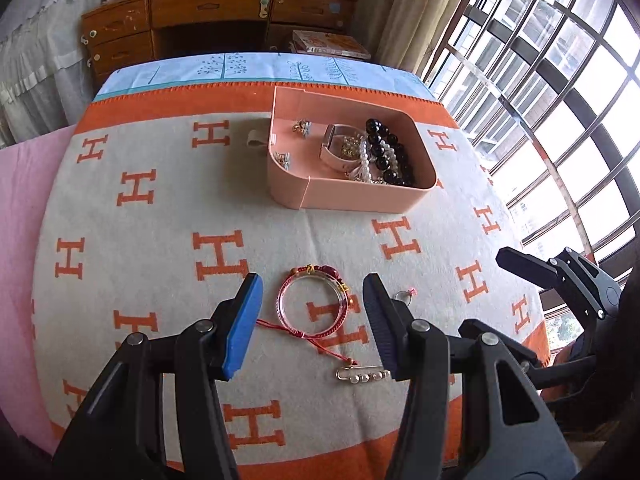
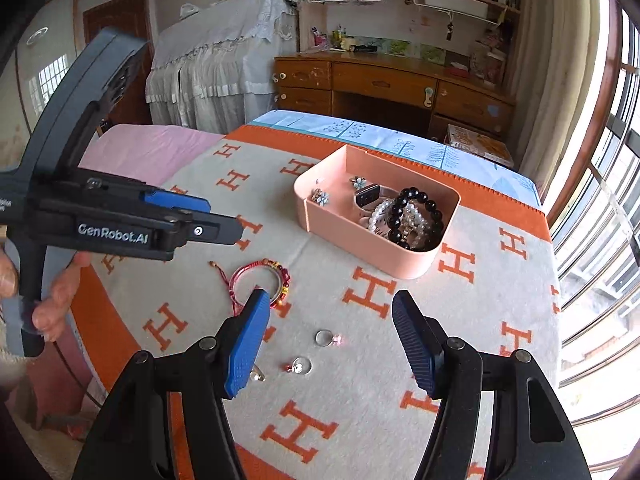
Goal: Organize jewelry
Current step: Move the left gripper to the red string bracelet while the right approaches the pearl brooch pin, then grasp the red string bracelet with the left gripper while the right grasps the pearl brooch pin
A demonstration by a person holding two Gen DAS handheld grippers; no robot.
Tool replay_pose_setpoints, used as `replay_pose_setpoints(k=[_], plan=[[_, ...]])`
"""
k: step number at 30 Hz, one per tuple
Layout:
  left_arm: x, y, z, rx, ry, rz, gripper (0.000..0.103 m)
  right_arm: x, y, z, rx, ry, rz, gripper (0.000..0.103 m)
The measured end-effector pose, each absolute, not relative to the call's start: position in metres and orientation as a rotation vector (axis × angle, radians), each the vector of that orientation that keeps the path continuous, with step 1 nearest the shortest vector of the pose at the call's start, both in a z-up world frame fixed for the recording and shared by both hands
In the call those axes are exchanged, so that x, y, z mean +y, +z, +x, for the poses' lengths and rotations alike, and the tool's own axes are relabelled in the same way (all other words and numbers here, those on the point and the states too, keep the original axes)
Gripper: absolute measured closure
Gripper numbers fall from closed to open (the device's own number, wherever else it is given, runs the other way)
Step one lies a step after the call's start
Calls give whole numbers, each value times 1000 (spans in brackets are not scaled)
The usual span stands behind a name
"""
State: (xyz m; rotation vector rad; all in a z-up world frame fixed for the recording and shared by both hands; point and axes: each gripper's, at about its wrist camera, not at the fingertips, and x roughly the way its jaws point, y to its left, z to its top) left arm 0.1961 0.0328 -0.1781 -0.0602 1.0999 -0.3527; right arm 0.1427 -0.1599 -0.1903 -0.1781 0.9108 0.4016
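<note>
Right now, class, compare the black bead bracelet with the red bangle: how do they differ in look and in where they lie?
The black bead bracelet is a string of dark round beads; the red bangle is a clear ring with red cord and charms. The black bead bracelet lies in the pink box among pearl strands; the red bangle lies on the blanket, outside it. Both are wrist-sized loops.

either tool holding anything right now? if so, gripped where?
Nothing held. Left tool is open above the red bangle on the blanket, not gripping it. Right tool is open and empty over two rings.
</note>
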Motion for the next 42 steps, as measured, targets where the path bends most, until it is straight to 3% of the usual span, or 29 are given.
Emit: replay_pose_setpoints(k=[11, 18, 22, 26, 38, 42], plan=[[25, -242, 222, 1245, -309, -33, 55, -150, -228, 135, 988, 479, -191, 39], [14, -251, 231, 1250, -256, 50, 69, -142, -235, 132, 988, 546, -236, 41], [11, -251, 229, 1233, -227, 99, 93, -131, -245, 130, 996, 606, -289, 53], [19, -250, 227, 1218, -223, 37, 97, -117, -257, 129, 1014, 655, -346, 64], [48, -245, 213, 1176, -196, -94, 99, -84, -279, 140, 1006, 736, -517, 69], [54, -234, 209, 1144, -202, -108, 99, -79, -281, 149, 1049, 763, -490, 83]])
